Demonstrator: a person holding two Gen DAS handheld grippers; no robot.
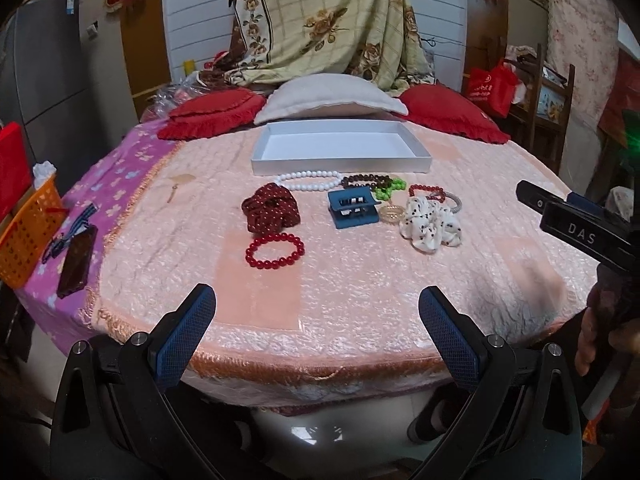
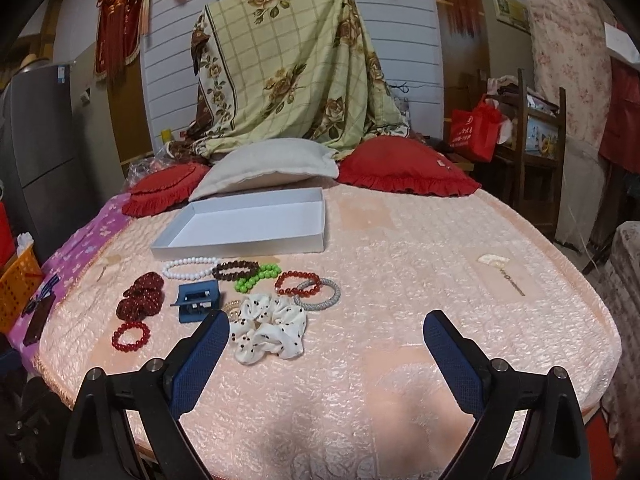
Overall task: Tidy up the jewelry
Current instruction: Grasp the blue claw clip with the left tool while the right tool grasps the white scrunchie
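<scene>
Left wrist view is showing the left hand-held gripper (image 1: 316, 326) hovering with its blue-padded fingers spread wide and gripping nothing, above the near edge of a bed covered by a peach quilted bedspread (image 1: 400, 280). Jewelry and hair pieces are lying in a loose cluster on the bedspread, just in front of a shallow white box (image 1: 340, 166) that is sitting open near the pillows. A red bead bracelet (image 1: 275, 250) is lying nearest the camera, apart from the rest; just behind it a dark red dotted scrunchie (image 1: 270, 207) is sitting bunched up. A blue hair claw clip (image 1: 352, 209) is resting in the middle, with a white bead bracelet (image 1: 308, 180), a dark brown bead bracelet (image 1: 366, 181) and a bright green bead bracelet (image 1: 387, 189) lined up behind it close to the box wall. A white scrunchie with dark dots (image 1: 432, 227) is lying to the right.

Right wrist view is showing the right hand-held gripper (image 2: 326, 338) also spread wide and empty, its left finger just beside the white scrunchie. Behind that scrunchie a second red bead bracelet (image 2: 298, 284) and a silver sparkly bangle (image 2: 318, 293) are overlapping. A small gold-toned ring-like piece (image 2: 232, 306) is peeking out between clip and scrunchie.
</scene>
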